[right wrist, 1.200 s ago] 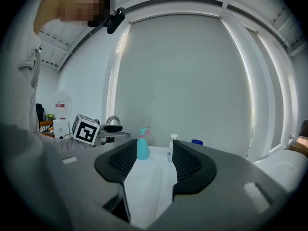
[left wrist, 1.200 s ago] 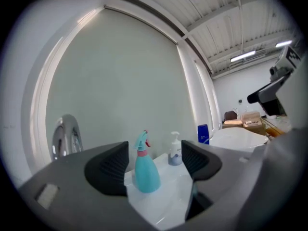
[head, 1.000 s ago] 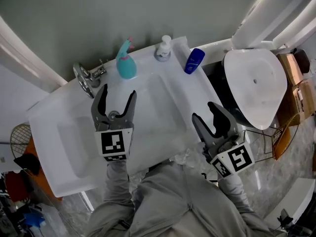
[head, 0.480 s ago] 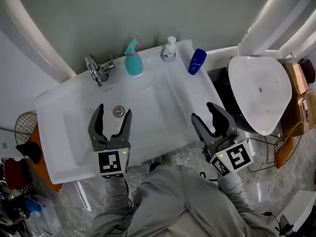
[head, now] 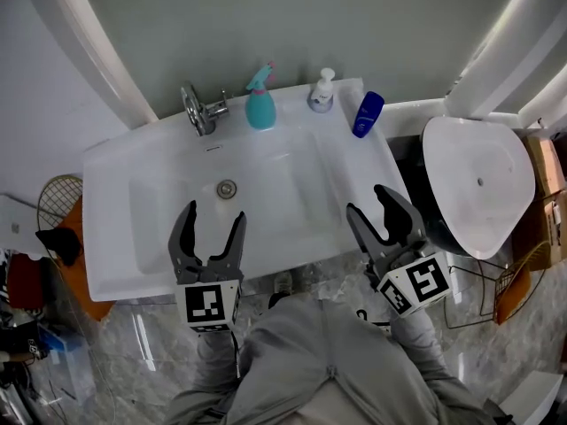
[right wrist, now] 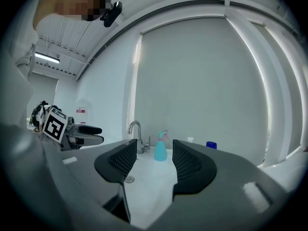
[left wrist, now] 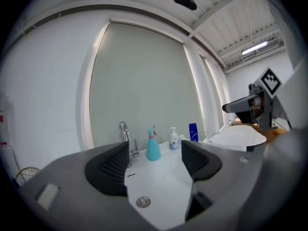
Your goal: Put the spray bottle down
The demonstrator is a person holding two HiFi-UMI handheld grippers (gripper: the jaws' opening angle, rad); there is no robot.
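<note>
At the far left I see a wire basket (head: 55, 197) on the floor, just beside the white washbasin (head: 115, 193). My left gripper (head: 213, 212) hovers over the basin's front rim. Its jaws are spread wide and grip nothing. Through the gap, its own camera shows only the bowl and the drain (left wrist: 143, 202).

On the back ledge stands a chrome faucet (head: 199, 109). Just to its right is the teal spray bottle (head: 260, 104), upright on the ledge with its pink trigger on top. It is well apart from both grippers. Next along the ledge come a small soap pump bottle (head: 321, 94) and then a blue bottle (head: 367, 113) at the basin's right back corner.

My right gripper (head: 368, 200) hangs at the basin's right front corner. Its jaws are parted too, with nothing clamped. In its view the spray bottle shows far off in the gap between them. Farthest right is a white rounded lid (head: 478, 184) over a dark body.
</note>
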